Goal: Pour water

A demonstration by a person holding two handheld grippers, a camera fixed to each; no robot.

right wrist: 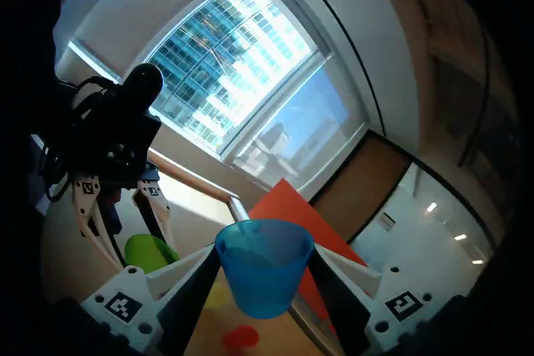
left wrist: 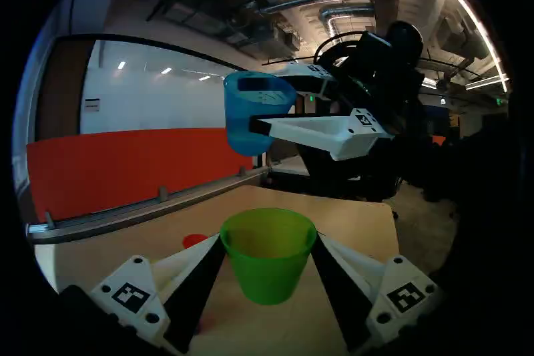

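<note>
A green cup [left wrist: 269, 262] stands upright just above the wooden table, and my left gripper [left wrist: 267, 266] is shut on it, one finger on each side. Higher up and farther off hangs a blue cup [left wrist: 252, 112], held by my right gripper [left wrist: 267, 122] and roughly level. In the right gripper view that blue cup [right wrist: 264, 266] sits between my right gripper's [right wrist: 264, 276] fingers, which press on both its sides. The green cup [right wrist: 150, 251] shows lower left there, held by my left gripper [right wrist: 127, 236].
The wooden table [left wrist: 334, 216] ends at a metal rail and an orange wall panel [left wrist: 120, 169] on the left. A small red object [left wrist: 194, 240] lies on the table behind the green cup. Red and yellow spots [right wrist: 240, 337] lie on the tabletop below the blue cup.
</note>
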